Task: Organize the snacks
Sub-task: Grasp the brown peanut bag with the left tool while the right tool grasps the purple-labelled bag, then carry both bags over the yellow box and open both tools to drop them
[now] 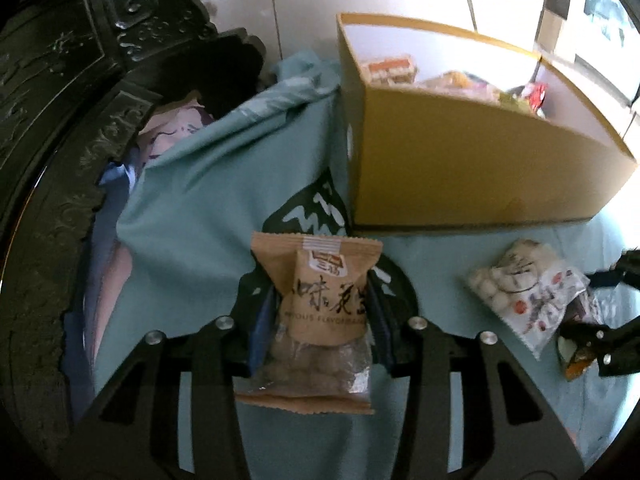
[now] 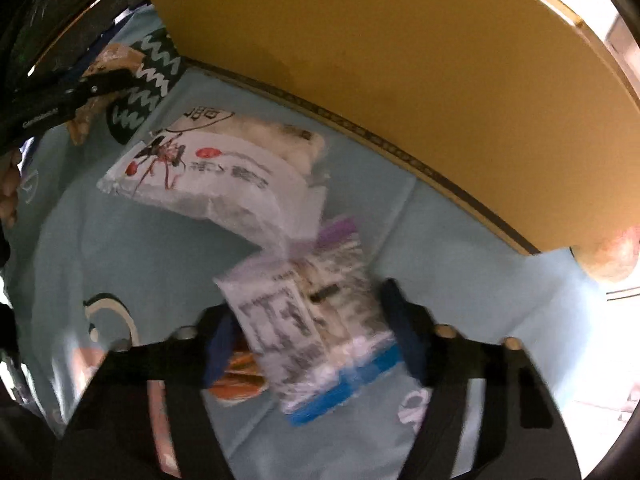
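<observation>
My left gripper (image 1: 320, 300) is shut on a brown snack packet (image 1: 320, 312) with a clear lower half and holds it above the teal cloth (image 1: 192, 216). A yellow cardboard box (image 1: 460, 168) with several snacks inside stands behind it to the right. My right gripper (image 2: 316, 320) is shut on a white and purple packet (image 2: 308, 328), which is blurred. A white packet of round white sweets (image 2: 216, 172) lies just ahead of it on the cloth, also in the left wrist view (image 1: 524, 288). The right gripper shows at the left view's right edge (image 1: 600, 320).
An orange packet (image 2: 240, 380) lies on the cloth under my right gripper. Dark carved furniture (image 1: 60, 100) stands at the left. The box's yellow wall (image 2: 400, 100) fills the far side of the right view. A round orange object (image 2: 612, 256) lies at the right edge.
</observation>
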Demonstrator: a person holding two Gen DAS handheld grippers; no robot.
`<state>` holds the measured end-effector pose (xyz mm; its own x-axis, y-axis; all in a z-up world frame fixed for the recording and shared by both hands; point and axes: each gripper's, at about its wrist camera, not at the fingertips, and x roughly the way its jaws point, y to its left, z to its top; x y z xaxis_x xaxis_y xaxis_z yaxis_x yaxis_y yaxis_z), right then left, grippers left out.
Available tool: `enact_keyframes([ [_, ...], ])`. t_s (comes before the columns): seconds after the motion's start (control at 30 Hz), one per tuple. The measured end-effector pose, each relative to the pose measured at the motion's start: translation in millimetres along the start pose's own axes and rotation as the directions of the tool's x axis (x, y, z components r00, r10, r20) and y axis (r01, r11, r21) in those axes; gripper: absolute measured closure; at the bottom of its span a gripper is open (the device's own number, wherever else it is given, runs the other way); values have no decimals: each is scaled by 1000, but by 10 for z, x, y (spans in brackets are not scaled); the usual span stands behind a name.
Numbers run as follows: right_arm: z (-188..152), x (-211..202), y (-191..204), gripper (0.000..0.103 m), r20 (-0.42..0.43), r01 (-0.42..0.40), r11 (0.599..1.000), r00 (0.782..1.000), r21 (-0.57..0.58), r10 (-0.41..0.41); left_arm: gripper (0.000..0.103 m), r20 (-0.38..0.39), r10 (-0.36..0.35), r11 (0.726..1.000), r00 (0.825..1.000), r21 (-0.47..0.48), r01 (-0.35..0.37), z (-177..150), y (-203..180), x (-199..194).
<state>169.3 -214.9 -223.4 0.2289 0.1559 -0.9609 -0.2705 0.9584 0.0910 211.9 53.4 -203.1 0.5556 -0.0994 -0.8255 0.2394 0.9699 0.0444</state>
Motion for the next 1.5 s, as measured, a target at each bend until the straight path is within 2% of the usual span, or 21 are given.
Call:
enact_keyframes([
  [0.07,-55,-65,-133,49,12,-36,997,999,68,36,60,8,-6,1000,1000,-7,6,0,-23,-46],
  [0.1,-84,-103,-189,54,25,-59,993,998,98,57,60,12,-9,1000,1000,-8,9,4,-33,-62],
  [0.2,-197,-235,-323,57,76,-167,970,985,174,155,60,19,-16,1000,1000,7,16,-37,-79,-149],
  [0.37,-281,-188,-331,57,69,-153,972,987,180,143,60,5,-30,1000,1000,7,30,-99,-35,-209],
  [0.43,-271,-173,-329,49,72,-153,972,987,178,142,60,-10,-22,1000,1000,11,22,-135,-25,-210],
  [0.5,-226,-185,-246,29,78,-139,979,989,152,129,60,-18,-16,1000,1000,4,16,-167,2,-220],
  [0.63,-108,-184,-128,28,79,-200,972,978,127,191,60,-19,-15,1000,1000,-25,15,-196,84,-284],
  [0.7,-70,-107,-87,28,55,-166,981,985,105,161,60,-10,-22,999,1000,-46,22,-182,122,-331],
  [0.77,-84,-74,-80,25,59,-147,985,988,90,142,61,6,-50,997,999,-61,50,-157,119,-404],
  [0.83,-70,-58,-68,23,55,-149,985,988,91,145,60,29,-113,993,993,-40,114,-143,20,-481],
  [0.87,-61,-58,-75,24,53,-153,984,988,96,148,60,32,-157,987,987,-17,157,-149,-75,-507],
  [0.93,-55,-83,-139,44,62,-186,976,982,118,179,60,9,-233,971,973,62,232,-203,-363,-511],
  [0.97,-64,-97,-160,51,68,-190,974,981,120,183,60,-10,-251,964,968,94,250,-238,-484,-492],
  [1.1,-148,-130,-102,53,62,-183,980,982,81,178,60,-108,-276,937,955,192,292,-507,-867,-310],
  [1.2,-218,-145,-46,53,65,-180,982,982,63,175,60,-140,-261,938,955,199,285,-655,-911,-195],
  [1.33,-254,-187,55,53,77,-141,990,987,30,138,61,-140,-236,944,962,204,261,-771,-873,-125],
  [1.5,-233,-379,94,59,120,-157,987,981,41,151,65,-106,-230,952,967,181,246,-787,-771,-185],
])
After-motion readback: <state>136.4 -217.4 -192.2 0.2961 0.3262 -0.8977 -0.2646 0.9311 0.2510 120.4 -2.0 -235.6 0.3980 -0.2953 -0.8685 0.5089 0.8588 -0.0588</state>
